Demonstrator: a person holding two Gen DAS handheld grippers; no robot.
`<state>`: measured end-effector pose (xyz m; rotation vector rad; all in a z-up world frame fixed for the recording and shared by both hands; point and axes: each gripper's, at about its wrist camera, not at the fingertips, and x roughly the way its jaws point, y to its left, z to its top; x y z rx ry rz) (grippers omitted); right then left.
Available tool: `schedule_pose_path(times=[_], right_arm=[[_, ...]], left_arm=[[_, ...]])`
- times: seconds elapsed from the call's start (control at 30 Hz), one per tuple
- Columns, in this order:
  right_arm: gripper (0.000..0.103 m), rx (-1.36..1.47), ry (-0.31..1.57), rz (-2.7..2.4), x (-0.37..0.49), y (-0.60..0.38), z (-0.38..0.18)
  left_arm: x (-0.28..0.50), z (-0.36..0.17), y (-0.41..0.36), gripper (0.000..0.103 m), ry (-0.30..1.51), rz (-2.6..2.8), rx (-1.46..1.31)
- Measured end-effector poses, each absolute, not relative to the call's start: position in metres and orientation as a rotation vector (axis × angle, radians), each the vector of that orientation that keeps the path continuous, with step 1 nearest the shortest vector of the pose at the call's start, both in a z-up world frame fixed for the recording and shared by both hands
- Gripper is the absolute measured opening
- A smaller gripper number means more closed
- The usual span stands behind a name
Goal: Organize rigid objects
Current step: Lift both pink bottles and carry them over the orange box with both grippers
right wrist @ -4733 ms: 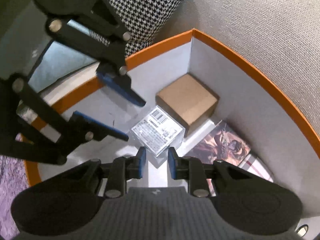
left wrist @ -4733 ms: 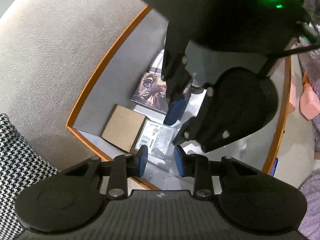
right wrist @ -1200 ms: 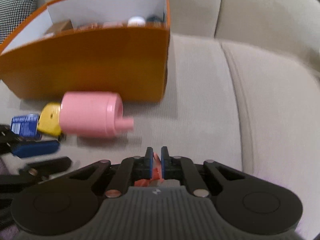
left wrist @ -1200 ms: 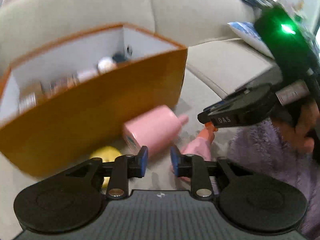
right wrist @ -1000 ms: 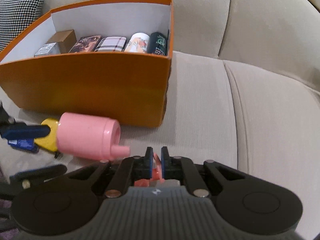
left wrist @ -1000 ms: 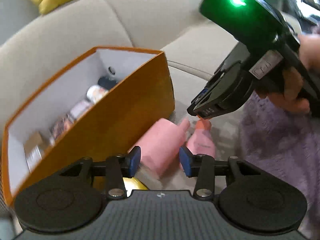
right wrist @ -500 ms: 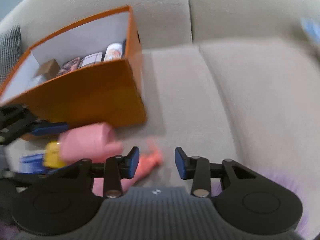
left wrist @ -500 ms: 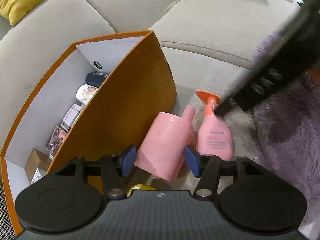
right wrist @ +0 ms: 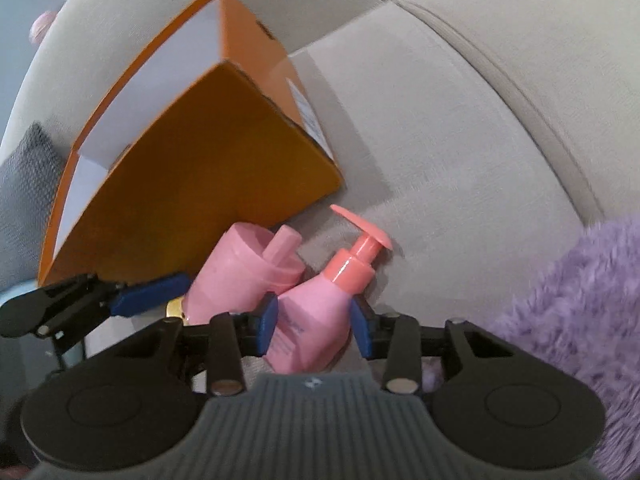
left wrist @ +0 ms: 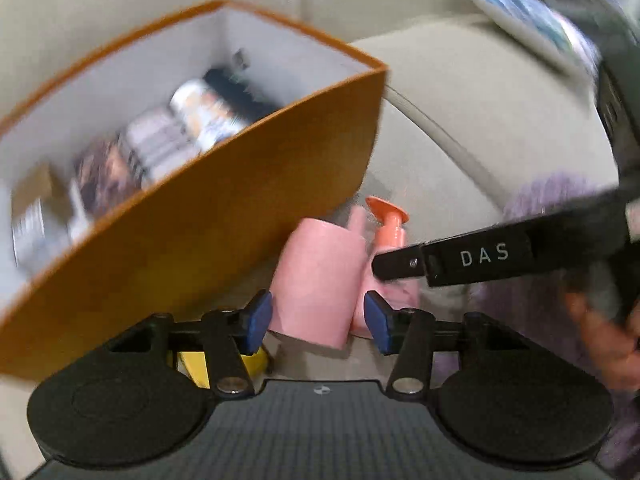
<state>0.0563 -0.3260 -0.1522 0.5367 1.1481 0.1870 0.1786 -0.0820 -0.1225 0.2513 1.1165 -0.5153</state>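
On the beige sofa (right wrist: 460,128), I log the following. Item one: the orange box (left wrist: 224,208), white inside, standing on the seat cushion against the backrest; my left wrist view shows a row of small packs (left wrist: 168,136) along its floor, too blurred to name one by one. Item two: a pink cup (left wrist: 320,280) lying on its side just in front of the box's near wall, its short spout pointing toward the box. My left gripper (left wrist: 316,316) is spread wide, one blue pad on either side of the cup's base; the pads look close to the cup, but I cannot tell whether they touch it, and nothing is clamped. Item three: a pink pump bottle (right wrist: 320,308) with a coral pump head, lying on the cushion just beside the cup on its right, nozzle pointing away from me. My right gripper (right wrist: 314,326) is also spread, its pads flanking the bottle's body with small gaps showing on each side, so it holds nothing. From the left wrist view the right gripper's black finger reaches in from the right and crosses over the bottle. Item four: a yellow thing (left wrist: 244,362) on the cushion beneath the left gripper, mostly hidden. Item five: a purple fleece (right wrist: 568,312) on the seat to the right of the bottle. Item six: a grey cushion (right wrist: 24,184) left of the box.
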Motion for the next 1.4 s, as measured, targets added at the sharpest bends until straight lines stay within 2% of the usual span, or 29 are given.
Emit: schedule_pose_path(times=[0.1, 0.27, 0.33, 0.37, 0.43, 0.53, 0.73, 0.83, 1.2, 1.4], right_arm=[[0.017, 0.449, 1.136, 0.179, 0.057, -0.324, -0.147], [0.024, 0.535, 1.178, 0.187, 0.061, -0.336, -0.152], [0.039, 0.557, 1.185, 0.172, 0.060, -0.338, -0.156], [0.040, 0.574, 1.189, 0.166, 0.060, -0.339, -0.158], [0.040, 0.614, 1.194, 0.164, 0.060, -0.341, -0.161], [0.041, 0.673, 1.216, 0.159, 0.067, -0.344, -0.168], [0.042, 0.767, 1.241, 0.148, 0.074, -0.341, -0.182], [0.043, 0.769, 1.243, 0.153, 0.076, -0.337, -0.189], [0.036, 0.649, 1.175, 0.198, 0.063, -0.324, -0.179], [0.033, 0.551, 1.115, 0.231, 0.044, -0.316, -0.157]], left_arm=[[0.185, -0.127, -0.069, 0.056, 1.209, -0.452, 0.082], [0.189, -0.131, -0.065, 0.056, 1.209, -0.421, 0.059], [0.192, -0.130, -0.069, 0.059, 1.202, -0.420, 0.062], [0.194, -0.128, -0.071, 0.063, 1.188, -0.423, 0.063], [0.198, -0.124, -0.075, 0.070, 1.172, -0.435, 0.072], [0.204, -0.121, -0.085, 0.070, 1.174, -0.441, 0.110], [0.207, -0.131, -0.097, 0.068, 1.180, -0.443, 0.225], [0.207, -0.139, -0.097, 0.063, 1.185, -0.435, 0.238], [0.186, -0.137, -0.079, 0.061, 1.137, -0.397, 0.102], [0.160, -0.116, -0.057, 0.061, 1.068, -0.375, 0.009]])
